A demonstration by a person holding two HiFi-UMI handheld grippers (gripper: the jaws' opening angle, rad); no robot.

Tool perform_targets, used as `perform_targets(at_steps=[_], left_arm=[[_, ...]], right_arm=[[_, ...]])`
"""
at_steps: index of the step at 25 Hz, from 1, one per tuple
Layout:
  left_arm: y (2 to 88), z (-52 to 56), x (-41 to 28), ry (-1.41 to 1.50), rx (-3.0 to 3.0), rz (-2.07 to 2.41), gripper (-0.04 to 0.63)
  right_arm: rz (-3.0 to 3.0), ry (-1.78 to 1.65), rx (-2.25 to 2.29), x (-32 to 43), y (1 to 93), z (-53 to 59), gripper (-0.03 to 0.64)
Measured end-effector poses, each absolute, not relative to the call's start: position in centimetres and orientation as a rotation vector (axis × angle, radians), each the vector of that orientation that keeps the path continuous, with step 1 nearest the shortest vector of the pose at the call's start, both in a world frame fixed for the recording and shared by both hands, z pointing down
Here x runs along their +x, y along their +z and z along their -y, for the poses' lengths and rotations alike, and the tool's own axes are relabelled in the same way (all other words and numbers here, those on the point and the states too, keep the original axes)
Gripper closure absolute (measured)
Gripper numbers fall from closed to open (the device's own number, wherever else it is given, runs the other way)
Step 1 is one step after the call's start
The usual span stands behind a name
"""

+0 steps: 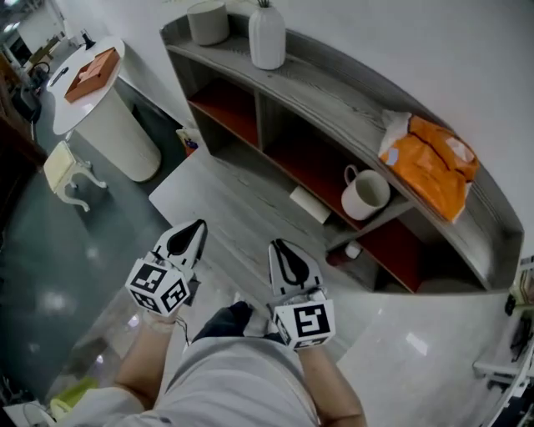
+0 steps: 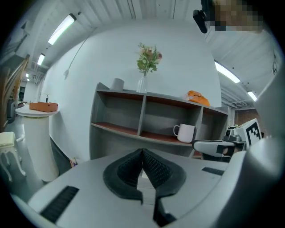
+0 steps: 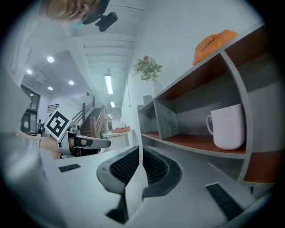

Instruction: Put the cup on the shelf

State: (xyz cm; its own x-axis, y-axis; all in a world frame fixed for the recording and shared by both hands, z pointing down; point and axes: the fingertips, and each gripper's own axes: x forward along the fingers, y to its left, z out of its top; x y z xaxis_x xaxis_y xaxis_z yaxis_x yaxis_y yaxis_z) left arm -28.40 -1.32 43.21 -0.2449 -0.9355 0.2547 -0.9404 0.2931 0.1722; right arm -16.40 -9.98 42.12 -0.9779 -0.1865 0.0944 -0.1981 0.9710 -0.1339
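With left gripper (image 2: 142,151) and right gripper (image 3: 140,149) jaws together and empty, the cup (image 1: 365,193) on the shelf (image 1: 329,87) looks rigid, slick, breakable: best pinched at its rim.

Head view: vase (image 1: 267,35) top cut off by upper edge; grey pot (image 1: 208,21) likewise. Small white object (image 1: 353,249) at foot of shelf (image 1: 338,100): too small to identify.
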Motion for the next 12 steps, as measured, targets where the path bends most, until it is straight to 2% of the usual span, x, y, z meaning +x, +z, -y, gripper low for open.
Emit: perform_targets(at_steps=[12], left_arm=[[44.8, -3.5, -26.4, -0.061, 1.549, 2.300, 0.580]], right_arm=[[3.039, 0.237, 0.009, -19.6, 43.0, 6.1, 0.581]])
